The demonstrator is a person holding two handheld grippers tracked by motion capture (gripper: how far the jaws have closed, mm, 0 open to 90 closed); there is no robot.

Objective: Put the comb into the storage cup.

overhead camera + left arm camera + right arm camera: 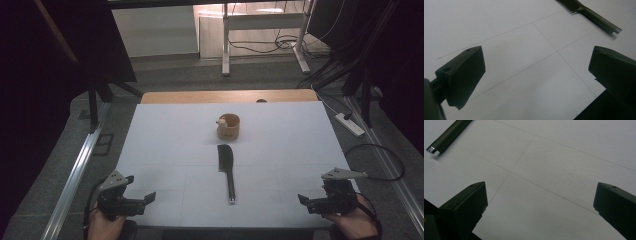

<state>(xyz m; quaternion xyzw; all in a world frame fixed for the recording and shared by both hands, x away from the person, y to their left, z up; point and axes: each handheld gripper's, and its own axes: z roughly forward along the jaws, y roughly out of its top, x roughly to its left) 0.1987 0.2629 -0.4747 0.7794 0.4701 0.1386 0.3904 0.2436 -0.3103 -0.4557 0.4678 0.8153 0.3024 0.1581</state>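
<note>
Both grippers [150,196] [301,198] agape, comb [226,170] well apart, midway between.

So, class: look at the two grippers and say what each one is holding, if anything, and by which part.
Nothing is held. The left gripper and the right gripper are both open over the white table, apart from the comb.

The high view looks forward and down over the whole worktop [165,145], while both gripper views skim it closely (sharing the comb [226,170]).
</note>
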